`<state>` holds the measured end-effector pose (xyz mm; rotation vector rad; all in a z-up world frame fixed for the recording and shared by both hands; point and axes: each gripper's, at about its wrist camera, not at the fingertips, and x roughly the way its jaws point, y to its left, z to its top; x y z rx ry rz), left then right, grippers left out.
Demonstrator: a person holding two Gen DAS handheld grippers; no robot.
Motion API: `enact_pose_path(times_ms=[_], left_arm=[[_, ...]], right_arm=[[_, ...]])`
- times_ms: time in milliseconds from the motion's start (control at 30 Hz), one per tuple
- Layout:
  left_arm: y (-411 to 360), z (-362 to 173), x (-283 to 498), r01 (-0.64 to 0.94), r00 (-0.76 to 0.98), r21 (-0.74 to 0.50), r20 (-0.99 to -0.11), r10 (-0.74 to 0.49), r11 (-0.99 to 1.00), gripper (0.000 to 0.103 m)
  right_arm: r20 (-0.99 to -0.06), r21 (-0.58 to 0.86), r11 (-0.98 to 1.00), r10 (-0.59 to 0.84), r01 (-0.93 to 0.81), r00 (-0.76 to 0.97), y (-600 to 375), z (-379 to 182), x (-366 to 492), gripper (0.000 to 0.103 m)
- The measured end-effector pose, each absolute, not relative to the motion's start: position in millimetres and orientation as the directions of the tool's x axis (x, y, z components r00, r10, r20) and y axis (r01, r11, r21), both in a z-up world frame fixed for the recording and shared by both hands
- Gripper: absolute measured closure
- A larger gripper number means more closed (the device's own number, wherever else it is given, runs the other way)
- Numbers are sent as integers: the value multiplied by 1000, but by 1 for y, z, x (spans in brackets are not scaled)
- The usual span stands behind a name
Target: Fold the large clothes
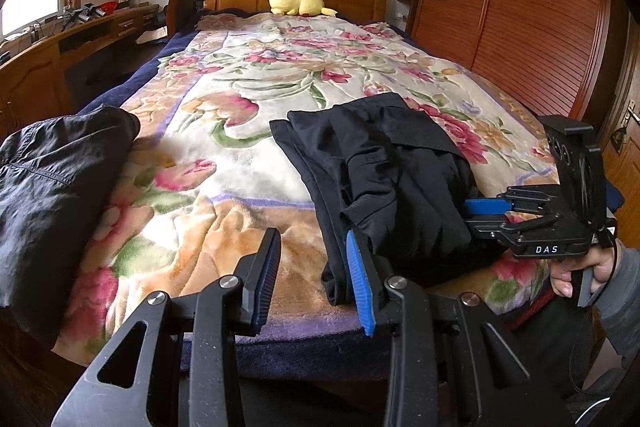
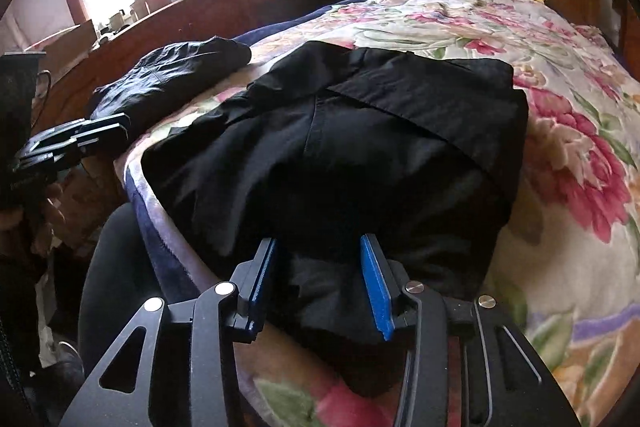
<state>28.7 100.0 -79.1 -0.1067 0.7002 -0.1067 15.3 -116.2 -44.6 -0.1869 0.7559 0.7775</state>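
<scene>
Right gripper (image 2: 318, 283) angled downward, jaws apart astride black garment (image 2: 340, 147) edge, fabric not clearly pinched. Left gripper (image 1: 316, 279) held apart, nothing gripped, beside garment on floral blanket (image 1: 240, 131).

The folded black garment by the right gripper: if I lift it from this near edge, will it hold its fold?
Probably not. The folded black garment looks soft and layered, so lifted from one edge it would likely droop and unfold. The plush floral blanket may drag on it if pushed. It looks light.
</scene>
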Motion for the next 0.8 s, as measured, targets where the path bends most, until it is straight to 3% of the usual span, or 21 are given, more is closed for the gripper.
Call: enact_pose_path(times_ms=[600,800], left_arm=[[82,-105,26,121,707,-174,-676,-208,977,68],[77,-111,34,124,696,-167,-688,-205,978,68]], right_arm=[[-613,-28,762,498,-647,613,-156,-10,-2,58],[-624,-38,805,444,-593,643,-172,-10,18,41]])
